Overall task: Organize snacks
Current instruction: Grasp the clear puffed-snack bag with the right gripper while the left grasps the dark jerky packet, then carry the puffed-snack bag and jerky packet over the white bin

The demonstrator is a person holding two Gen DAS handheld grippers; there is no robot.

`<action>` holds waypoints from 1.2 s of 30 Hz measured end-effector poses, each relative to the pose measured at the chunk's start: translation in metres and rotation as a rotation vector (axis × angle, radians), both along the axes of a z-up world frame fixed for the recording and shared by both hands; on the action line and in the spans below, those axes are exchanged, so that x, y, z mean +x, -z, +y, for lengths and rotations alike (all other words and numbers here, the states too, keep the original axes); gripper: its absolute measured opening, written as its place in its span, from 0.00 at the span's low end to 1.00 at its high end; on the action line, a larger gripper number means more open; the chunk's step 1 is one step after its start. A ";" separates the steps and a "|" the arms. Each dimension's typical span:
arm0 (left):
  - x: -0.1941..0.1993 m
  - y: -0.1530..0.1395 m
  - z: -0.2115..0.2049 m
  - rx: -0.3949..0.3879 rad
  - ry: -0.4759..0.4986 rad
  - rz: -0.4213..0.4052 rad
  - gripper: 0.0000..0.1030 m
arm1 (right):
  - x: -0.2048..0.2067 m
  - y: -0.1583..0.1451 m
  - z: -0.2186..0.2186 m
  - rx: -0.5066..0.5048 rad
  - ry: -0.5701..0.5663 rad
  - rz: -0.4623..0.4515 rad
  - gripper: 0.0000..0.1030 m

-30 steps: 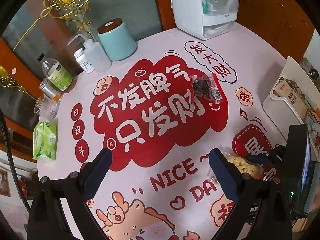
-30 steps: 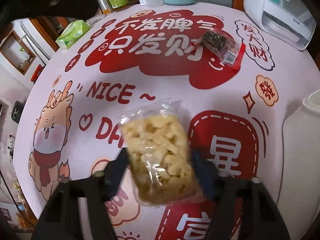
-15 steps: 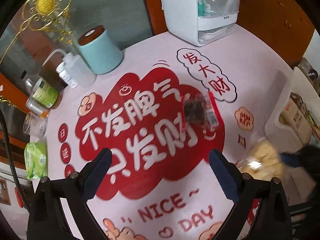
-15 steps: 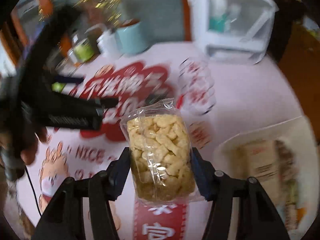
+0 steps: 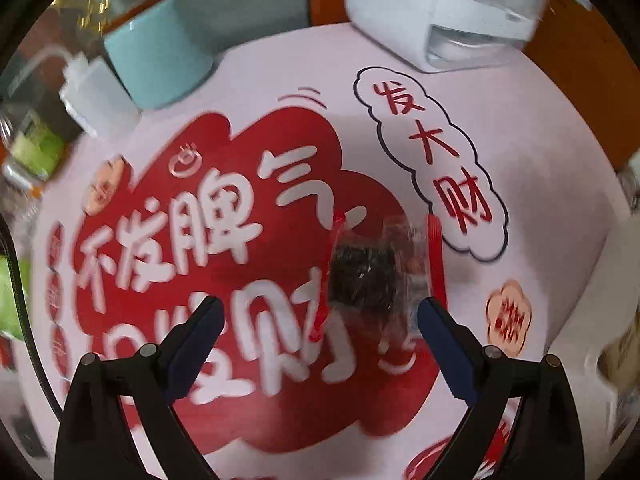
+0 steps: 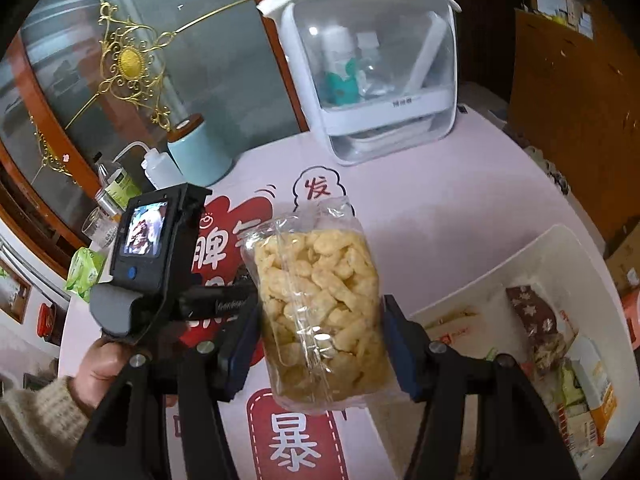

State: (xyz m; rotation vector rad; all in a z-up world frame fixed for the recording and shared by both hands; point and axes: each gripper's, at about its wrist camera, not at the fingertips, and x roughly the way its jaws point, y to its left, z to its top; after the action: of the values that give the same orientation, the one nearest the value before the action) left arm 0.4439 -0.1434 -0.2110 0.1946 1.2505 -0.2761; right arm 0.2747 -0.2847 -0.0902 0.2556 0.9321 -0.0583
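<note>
My right gripper (image 6: 320, 320) is shut on a clear bag of yellow puffed snacks (image 6: 320, 304) and holds it upright above the table, left of a white bin (image 6: 560, 248) that holds several snack packs. My left gripper (image 5: 320, 320) is open and empty, low over the table. A clear packet of dark snack with red edges (image 5: 376, 272) lies flat just ahead of and between its fingertips. The body of the left gripper (image 6: 148, 248) shows in the right wrist view, left of the bag.
The round table has a pink and red printed cover (image 5: 540, 160). At the back stand a white appliance (image 6: 376, 72), a teal canister (image 5: 156, 52), a white squeeze bottle (image 5: 96, 100), jars and a green packet (image 6: 82, 272).
My right gripper lifted the yellow snack bag off the table and swung it right toward the bin. My left gripper moved forward, closing in on the dark packet.
</note>
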 end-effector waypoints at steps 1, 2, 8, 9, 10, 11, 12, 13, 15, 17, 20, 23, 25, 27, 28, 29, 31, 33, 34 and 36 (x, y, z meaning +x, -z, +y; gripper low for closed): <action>0.003 0.004 0.000 -0.019 -0.020 0.012 0.94 | -0.001 0.001 -0.001 0.002 0.002 0.000 0.57; 0.006 0.009 0.000 -0.031 -0.037 0.022 0.93 | -0.002 0.002 -0.001 0.003 0.003 -0.001 0.57; 0.008 0.024 -0.010 -0.030 -0.022 -0.018 0.63 | -0.008 0.010 -0.005 0.005 0.006 0.017 0.57; 0.006 0.022 -0.012 -0.035 -0.013 -0.031 0.57 | -0.009 0.012 -0.006 0.008 0.008 0.020 0.57; 0.005 0.021 -0.014 -0.035 -0.008 -0.044 0.41 | -0.010 0.013 -0.006 0.010 0.007 0.022 0.57; 0.003 0.019 -0.014 -0.032 -0.010 -0.046 0.40 | -0.013 0.014 -0.006 0.013 0.008 0.023 0.57; 0.003 0.019 -0.013 -0.042 -0.018 -0.041 0.40 | -0.015 0.014 -0.006 0.016 0.009 0.023 0.57; 0.002 0.019 -0.013 -0.043 -0.023 -0.036 0.39 | -0.017 0.014 -0.006 0.018 0.007 0.022 0.57; -0.001 0.018 -0.009 -0.041 -0.037 -0.023 0.39 | -0.023 0.014 -0.005 0.016 0.004 0.019 0.57; -0.008 0.011 -0.002 -0.049 -0.044 -0.010 0.39 | -0.030 0.013 -0.005 0.023 0.004 0.015 0.57; -0.026 -0.007 0.006 -0.090 -0.025 -0.006 0.39 | -0.041 0.011 -0.009 0.044 0.013 0.010 0.57; -0.053 -0.037 0.004 -0.117 0.022 -0.026 0.39 | -0.055 0.005 -0.012 0.058 0.022 -0.003 0.57; -0.073 -0.059 0.001 -0.134 0.060 -0.050 0.39 | -0.065 -0.001 -0.014 0.062 0.027 -0.012 0.57; -0.097 -0.080 -0.002 -0.146 0.094 -0.076 0.39 | -0.076 -0.006 -0.017 0.068 0.031 -0.022 0.57; -0.106 -0.089 -0.004 -0.145 0.107 -0.087 0.39 | -0.083 -0.010 -0.019 0.068 0.034 -0.028 0.57; -0.116 -0.097 -0.007 -0.144 0.122 -0.096 0.39 | -0.091 -0.014 -0.022 0.065 0.037 -0.033 0.57; -0.135 -0.113 -0.012 -0.146 0.153 -0.109 0.39 | -0.103 -0.021 -0.027 0.059 0.045 -0.044 0.57; -0.154 -0.128 -0.020 -0.147 0.184 -0.124 0.39 | -0.119 -0.031 -0.036 0.056 0.058 -0.060 0.57; -0.163 -0.136 -0.025 -0.149 0.197 -0.129 0.39 | -0.125 -0.035 -0.040 0.053 0.064 -0.067 0.57; -0.180 -0.150 -0.036 -0.158 0.224 -0.140 0.39 | -0.137 -0.044 -0.050 0.041 0.082 -0.084 0.57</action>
State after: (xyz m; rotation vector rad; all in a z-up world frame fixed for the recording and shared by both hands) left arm 0.2639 -0.1797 -0.0610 0.2146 1.0632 -0.5432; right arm 0.1374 -0.3352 -0.0459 0.3321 0.8399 -0.1031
